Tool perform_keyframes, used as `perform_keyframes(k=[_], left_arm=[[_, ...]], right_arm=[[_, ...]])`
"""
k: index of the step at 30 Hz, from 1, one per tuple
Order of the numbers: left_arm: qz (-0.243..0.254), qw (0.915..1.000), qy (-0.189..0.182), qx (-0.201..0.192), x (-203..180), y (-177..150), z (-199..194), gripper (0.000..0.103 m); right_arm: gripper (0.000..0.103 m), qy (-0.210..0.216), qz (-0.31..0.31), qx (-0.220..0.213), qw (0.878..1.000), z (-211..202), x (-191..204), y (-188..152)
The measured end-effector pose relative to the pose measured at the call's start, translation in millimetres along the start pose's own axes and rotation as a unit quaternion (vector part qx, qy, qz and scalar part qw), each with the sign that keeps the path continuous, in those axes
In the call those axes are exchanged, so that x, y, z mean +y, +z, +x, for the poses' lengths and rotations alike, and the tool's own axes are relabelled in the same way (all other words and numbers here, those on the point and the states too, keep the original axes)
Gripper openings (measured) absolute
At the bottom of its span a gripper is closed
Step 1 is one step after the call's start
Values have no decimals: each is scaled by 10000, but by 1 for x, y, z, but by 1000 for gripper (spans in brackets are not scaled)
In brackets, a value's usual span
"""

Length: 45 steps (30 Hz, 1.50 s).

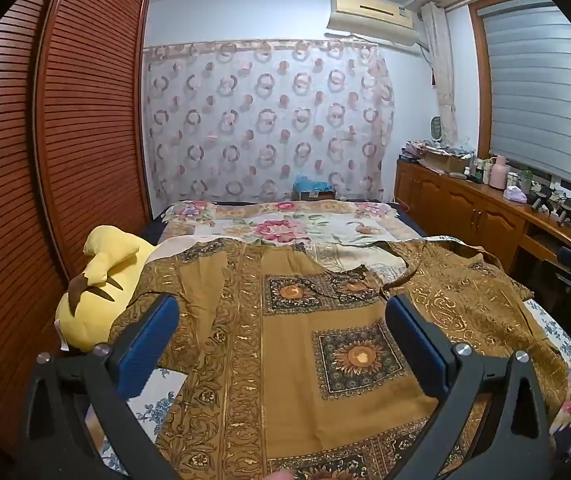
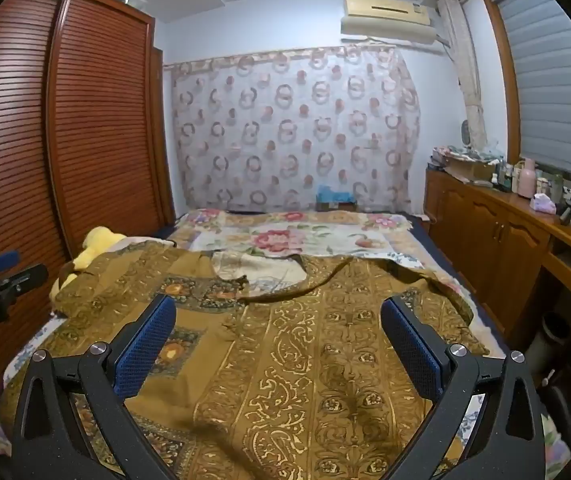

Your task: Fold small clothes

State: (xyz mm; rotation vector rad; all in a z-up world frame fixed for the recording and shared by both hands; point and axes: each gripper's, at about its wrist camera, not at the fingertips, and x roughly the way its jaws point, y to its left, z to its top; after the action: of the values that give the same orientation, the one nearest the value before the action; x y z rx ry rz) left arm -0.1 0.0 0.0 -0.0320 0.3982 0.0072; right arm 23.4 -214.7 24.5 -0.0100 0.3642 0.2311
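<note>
A brown, gold-patterned garment point(image 1: 305, 344) lies spread flat across the near part of the bed point(image 1: 285, 224), neckline away. Folding looks not yet begun: the left gripper point(image 1: 283, 320) and right gripper point(image 2: 277, 320) hover above it, jaws wide apart, holding nothing. Next, each probably needs to pinch an edge or sleeve. A yellow plush toy point(image 1: 97, 292) sits under the garment's left sleeve and may hinder it.

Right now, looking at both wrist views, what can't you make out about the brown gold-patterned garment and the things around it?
- Brown gold-patterned garment: near hem cut off by the bottom edge, both views.
- Yellow plush toy: lower part hidden under the garment; face not shown.
- Small bottles on the wooden sideboard: too small to identify.
- Flowered bedspread: mostly covered by the garment.
</note>
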Motion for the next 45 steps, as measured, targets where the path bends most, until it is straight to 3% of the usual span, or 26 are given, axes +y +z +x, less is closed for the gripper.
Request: perform_keyframes(k=[45], left_arm=[[80,10000,21,-25,-5,2,-4,103]], right_arm=[[103,14,-6,-20,10000,-1,1,1]])
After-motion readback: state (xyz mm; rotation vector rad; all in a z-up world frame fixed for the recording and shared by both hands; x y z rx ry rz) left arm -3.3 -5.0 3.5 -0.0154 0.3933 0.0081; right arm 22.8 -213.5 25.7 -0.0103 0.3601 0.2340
